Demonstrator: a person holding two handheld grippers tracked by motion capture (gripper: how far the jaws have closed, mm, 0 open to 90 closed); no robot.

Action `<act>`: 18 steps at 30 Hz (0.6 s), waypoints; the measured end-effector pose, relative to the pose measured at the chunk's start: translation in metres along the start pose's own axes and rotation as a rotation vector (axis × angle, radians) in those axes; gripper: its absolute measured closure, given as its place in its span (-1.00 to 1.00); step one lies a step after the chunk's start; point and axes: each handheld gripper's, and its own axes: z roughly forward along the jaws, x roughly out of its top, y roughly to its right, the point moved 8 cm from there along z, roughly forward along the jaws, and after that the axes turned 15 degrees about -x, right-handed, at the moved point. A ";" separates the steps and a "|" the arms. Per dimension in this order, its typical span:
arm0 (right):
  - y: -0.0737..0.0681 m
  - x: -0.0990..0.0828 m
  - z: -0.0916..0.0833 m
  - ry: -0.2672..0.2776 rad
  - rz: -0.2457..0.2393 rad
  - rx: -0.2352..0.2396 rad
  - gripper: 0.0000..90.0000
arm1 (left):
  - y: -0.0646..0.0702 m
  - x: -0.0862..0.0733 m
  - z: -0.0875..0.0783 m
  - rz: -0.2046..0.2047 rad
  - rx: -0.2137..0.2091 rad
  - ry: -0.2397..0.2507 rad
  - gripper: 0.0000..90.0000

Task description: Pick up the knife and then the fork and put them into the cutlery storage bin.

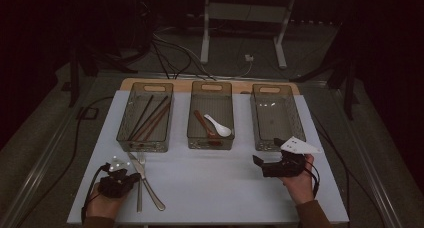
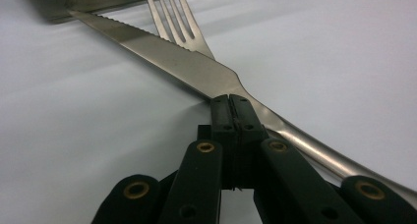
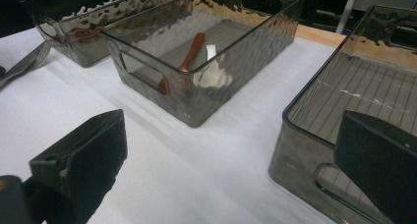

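A steel table knife (image 1: 145, 175) and a fork (image 1: 139, 188) lie crossed on the white table at the front left. My left gripper (image 1: 132, 178) is low over them. In the left gripper view its jaws (image 2: 236, 108) are pressed together with no gap, and their tips rest against the knife (image 2: 172, 62) where the blade meets the handle. The fork's tines (image 2: 172, 17) lie just beyond. Nothing shows between the jaws. My right gripper (image 1: 257, 160) hovers at the front right with its jaws wide apart (image 3: 231, 160) and nothing between them.
Three smoky plastic trays stand in a row at the back. The left tray (image 1: 122, 123) holds dark chopsticks (image 1: 150, 117). The middle tray (image 3: 196, 116) holds a brown spoon (image 3: 192, 49) and a white spoon (image 1: 220, 127). The right tray (image 3: 295, 135), just ahead of my right gripper, has nothing in it.
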 end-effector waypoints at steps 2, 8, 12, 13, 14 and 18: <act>-0.001 0.000 0.000 -0.001 -0.002 0.001 -1.00 | 0.010 0.003 0.006 0.003 -0.030 -0.004 1.00; 0.000 0.000 -0.001 0.002 0.002 0.000 -1.00 | 0.040 0.012 0.027 0.039 -0.095 -0.021 1.00; 0.000 0.000 -0.001 0.004 -0.001 0.001 -1.00 | 0.059 0.022 0.042 0.073 -0.119 -0.040 1.00; 0.000 0.000 -0.001 0.005 0.001 0.000 -1.00 | 0.064 0.024 0.046 0.080 -0.120 -0.041 1.00; 0.001 0.000 -0.002 0.005 0.003 0.000 -1.00 | 0.069 0.026 0.050 0.090 -0.130 -0.047 1.00; 0.003 0.000 -0.003 0.006 0.006 -0.003 -1.00 | 0.089 0.036 0.067 0.118 -0.163 -0.051 1.00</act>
